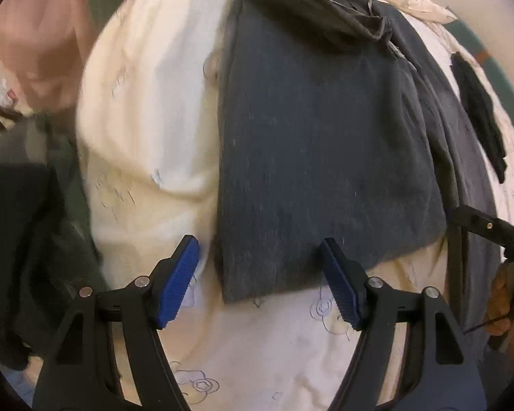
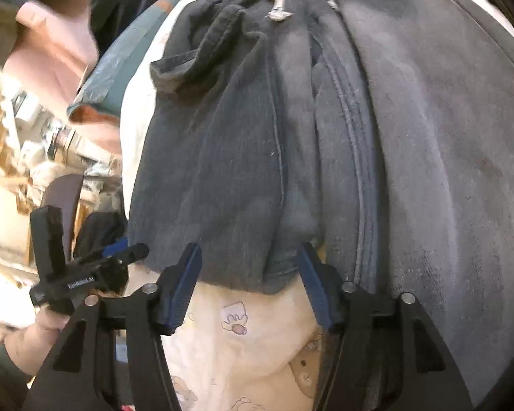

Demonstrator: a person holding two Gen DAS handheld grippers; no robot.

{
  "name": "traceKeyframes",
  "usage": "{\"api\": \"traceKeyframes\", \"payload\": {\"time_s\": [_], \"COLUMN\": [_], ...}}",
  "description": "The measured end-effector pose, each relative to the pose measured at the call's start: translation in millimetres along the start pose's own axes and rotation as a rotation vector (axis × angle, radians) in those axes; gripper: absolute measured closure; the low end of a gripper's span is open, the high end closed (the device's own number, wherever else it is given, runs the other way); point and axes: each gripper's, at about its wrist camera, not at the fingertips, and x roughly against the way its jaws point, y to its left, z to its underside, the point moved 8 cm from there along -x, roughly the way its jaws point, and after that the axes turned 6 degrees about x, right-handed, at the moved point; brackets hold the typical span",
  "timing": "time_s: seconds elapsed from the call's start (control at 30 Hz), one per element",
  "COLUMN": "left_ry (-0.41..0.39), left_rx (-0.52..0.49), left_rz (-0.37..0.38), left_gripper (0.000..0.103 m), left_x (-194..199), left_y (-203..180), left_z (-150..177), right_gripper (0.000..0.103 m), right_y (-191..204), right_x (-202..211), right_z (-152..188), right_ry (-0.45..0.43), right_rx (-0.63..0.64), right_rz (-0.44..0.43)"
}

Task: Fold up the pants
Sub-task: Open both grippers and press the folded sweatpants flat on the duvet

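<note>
Because the pants [image 1: 325,157] lie folded on the cream sheet [image 1: 147,109], with the waistband and drawstring [image 2: 277,7] at the far end and the near fold edge just ahead of both my claws, the risks concern that near edge. My left claw [image 1: 260,284] stands open, nothing between its pads, and hangs over the near left corner of the fold. My right claw [image 2: 250,284] is also open; the near hem sits in the gap between its fingers, but the pads do not press it. If I close the right claw here, I judge it may catch only the top layer, or the sheet with it, and the fold would peel apart when lifted. A left grip set too far left would close on the sheet alone. The loose waistband flap could also slide off the stack.
</note>
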Motion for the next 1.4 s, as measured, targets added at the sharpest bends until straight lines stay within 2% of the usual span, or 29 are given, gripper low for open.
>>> {"api": "traceKeyframes", "payload": {"time_s": [0.13,0.2,0.3,0.43,0.53,0.6,0.7,0.73,0.8,0.83,0.9,1.0,1.03,1.07,1.13,1.2,1.27,1.33,1.4], "left_ry": [-0.024,-0.018,-0.002,0.009,0.009,0.011,0.015,0.014,0.013,0.013,0.012,0.008,0.006,0.004,0.003,0.003,0.001,0.002,0.008], "left_rx": [-0.068,-0.099,-0.107,-0.093,-0.096,-0.099,-0.102,-0.102,-0.098,-0.096,-0.088,-0.083,-0.088,-0.092,-0.095,-0.096,-0.110,-0.130,-0.135], "left_rz": [-0.002,-0.011,-0.025,-0.026,-0.027,-0.030,-0.026,-0.028,-0.030,-0.030,-0.027,-0.023,-0.025,-0.027,-0.031,-0.033,-0.042,-0.051,-0.027], "left_gripper": [0.040,0.041,0.041,0.040,0.039,0.039,0.037,0.037,0.037,0.038,0.038,0.038,0.038,0.037,0.037,0.035,0.035,0.032,0.024], "left_x": [-5.6,-14.7,-24.3,-27.4,-27.8,-27.6,-28.3,-28.6,-29.2,-29.1,-29.3,-28.9,-29.2,-29.5,-29.9,-30.7,-31.2,-31.9,-32.8], "left_y": [-2.3,-4.6,-0.6,-1.7,0.2,1.3,0.8,0.9,1.8,2.0,1.4,2.2,2.1,2.0,1.2,0.0,-1.0,-2.7,-5.7], "left_z": [1.5,1.4,-7.4,-9.4,-7.4,-8.5,-8.4,-8.5,-8.9,-9.2,-9.6,-9.5,-9.1,-8.7,-8.6,-8.3,-7.8,-6.6,-5.4], "right_gripper": [0.042,0.041,0.041,0.041,0.041,0.043,0.056,0.061,0.077,0.074,0.073,0.072,0.072,0.072,0.072,0.072,0.097,0.098,0.098], "right_y": [21.2,29.4,35.0,50.9,54.6,53.4,48.4,48.2,47.1,41.9,32.6,29.5,27.1,23.4,14.7,11.0,14.8,29.2,36.3], "right_x": [-5.1,-9.3,-26.3,-49.9,-60.8,-49.0,-19.3,-8.8,4.0,6.4,8.1,16.2,16.9,13.8,3.4,-19.8,-31.4,-20.1,3.7], "right_z": [7.0,8.7,1.4,3.4,24.8,38.3,27.8,22.5,26.3,28.6,25.9,3.8,-7.8,-15.4,-18.7,-14.2,-9.8,-11.7,-16.5], "right_ry": [0.095,0.144,0.223,0.286,0.406,0.449,0.409,0.392,0.416,0.420,0.389,0.232,0.159,0.123,0.101,0.123,0.117,0.036,-0.071], "right_rx": [0.387,0.522,0.608,0.714,0.780,0.836,0.761,0.715,0.678,0.686,0.658,0.533,0.458,0.375,0.249,0.160,0.121,0.166,0.156], "right_rz": [0.139,0.177,0.188,0.138,0.103,0.094,0.053,0.021,-0.033,0.002,0.063,0.045,0.043,0.023,-0.023,-0.048,-0.088,-0.073,-0.032]}}
